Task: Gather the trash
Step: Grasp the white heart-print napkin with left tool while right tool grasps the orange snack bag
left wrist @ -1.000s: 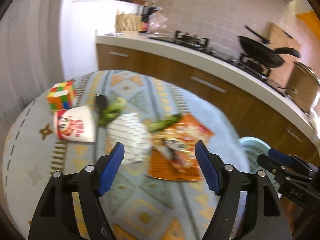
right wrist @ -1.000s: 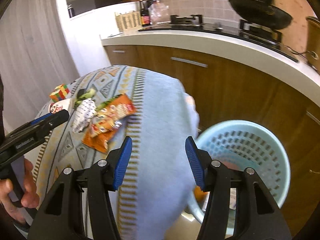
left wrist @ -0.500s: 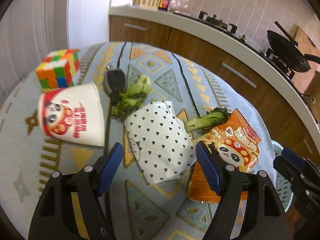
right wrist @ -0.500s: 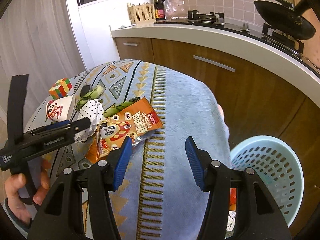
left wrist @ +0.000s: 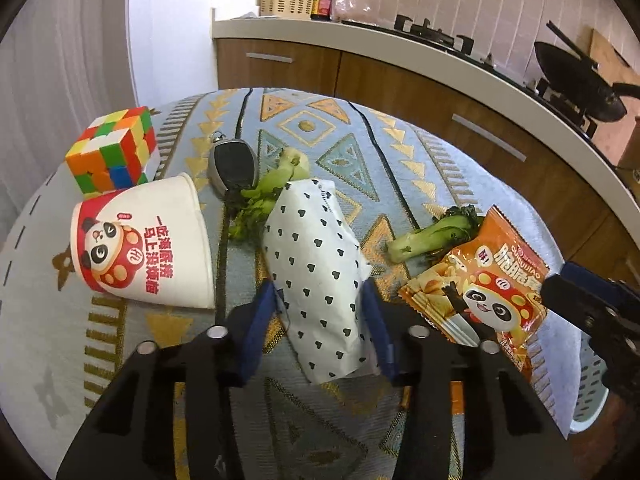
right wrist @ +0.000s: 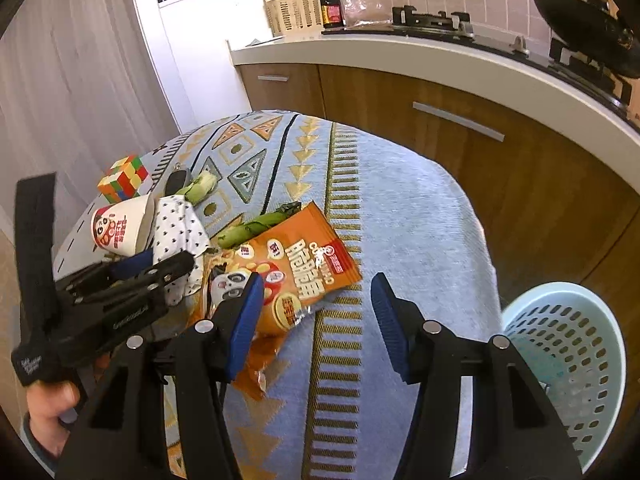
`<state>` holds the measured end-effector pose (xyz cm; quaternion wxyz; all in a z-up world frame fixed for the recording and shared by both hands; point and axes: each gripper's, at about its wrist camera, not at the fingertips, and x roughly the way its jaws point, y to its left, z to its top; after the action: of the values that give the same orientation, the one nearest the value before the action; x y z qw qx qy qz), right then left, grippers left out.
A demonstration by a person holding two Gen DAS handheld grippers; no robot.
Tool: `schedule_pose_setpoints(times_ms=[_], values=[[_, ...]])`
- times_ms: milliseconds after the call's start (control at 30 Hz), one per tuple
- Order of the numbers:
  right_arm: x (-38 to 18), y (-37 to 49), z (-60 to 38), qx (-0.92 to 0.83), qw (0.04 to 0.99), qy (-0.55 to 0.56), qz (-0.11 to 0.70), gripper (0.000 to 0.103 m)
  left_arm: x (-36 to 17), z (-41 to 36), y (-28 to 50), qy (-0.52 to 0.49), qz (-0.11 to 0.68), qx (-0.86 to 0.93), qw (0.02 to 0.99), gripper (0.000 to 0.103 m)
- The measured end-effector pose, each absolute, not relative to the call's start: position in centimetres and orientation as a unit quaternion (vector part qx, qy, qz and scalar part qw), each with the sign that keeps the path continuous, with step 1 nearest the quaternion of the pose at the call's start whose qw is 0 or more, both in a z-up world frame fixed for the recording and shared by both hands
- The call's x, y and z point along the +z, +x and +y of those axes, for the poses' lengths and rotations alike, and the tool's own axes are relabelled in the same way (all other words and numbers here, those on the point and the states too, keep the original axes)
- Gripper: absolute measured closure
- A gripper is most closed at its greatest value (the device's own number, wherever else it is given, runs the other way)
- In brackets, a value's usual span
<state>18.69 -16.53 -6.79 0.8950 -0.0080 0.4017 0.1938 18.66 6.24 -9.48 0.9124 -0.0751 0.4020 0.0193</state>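
A white paper bag with black hearts (left wrist: 318, 272) lies on the patterned tablecloth (left wrist: 352, 152). My left gripper (left wrist: 320, 300) straddles the bag's near end, its blue pads on either side; contact is unclear. It also shows in the right wrist view (right wrist: 160, 268). A paper cup with a panda print (left wrist: 144, 248) lies on its side to the left. Two green vegetable pieces (left wrist: 264, 196) (left wrist: 436, 232) and an orange snack packet (left wrist: 488, 284) lie nearby. My right gripper (right wrist: 316, 300) is open and empty over the packet (right wrist: 296, 264).
A colour cube (left wrist: 114, 152) and a dark car key (left wrist: 232, 166) sit at the table's far left. A pale blue perforated basket (right wrist: 572, 360) stands on the floor right of the table. A kitchen counter with stove and wok (left wrist: 576, 68) runs behind.
My left gripper has moved forward and down, its jaws narrowing around the heart-print bag. My right gripper has swung left from the basket to over the orange packet.
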Motion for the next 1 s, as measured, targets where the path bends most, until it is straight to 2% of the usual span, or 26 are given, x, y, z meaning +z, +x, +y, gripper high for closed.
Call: schedule_pose_setpoints(times_ms=[133,200,500,600,733,900,1000], values=[[-7.4,19.8,-16.2,0.192,0.892,0.005,0.408,0.037,-9.4,6.4,18.4,-0.088,0.395,0.006,0.915,0.078],[-8.0,20.3,-15.9,0.189,0.893,0.006,0.409,0.034,-9.4,6.4,18.1,-0.092,0.390,0.002,0.916,0.080],[-9.6,21.7,-14.6,0.187,0.887,-0.009,0.422,0.036,-9.2,6.3,17.7,-0.096,0.379,-0.018,0.920,0.081],[-9.7,21.7,-14.5,0.194,0.884,-0.007,0.425,0.062,-9.2,6.2,17.8,-0.094,0.379,-0.023,0.921,0.081],[-9.6,21.4,-14.4,0.189,0.890,-0.013,0.415,0.082,-9.2,6.2,17.8,-0.094,0.376,-0.025,0.921,0.081],[-9.3,21.0,-14.8,0.185,0.896,-0.007,0.404,0.096,-9.1,6.2,17.8,-0.095,0.372,-0.028,0.923,0.081],[-8.8,20.6,-15.2,0.193,0.900,0.000,0.392,0.098,-9.1,6.3,17.6,-0.097,0.371,-0.029,0.923,0.081]])
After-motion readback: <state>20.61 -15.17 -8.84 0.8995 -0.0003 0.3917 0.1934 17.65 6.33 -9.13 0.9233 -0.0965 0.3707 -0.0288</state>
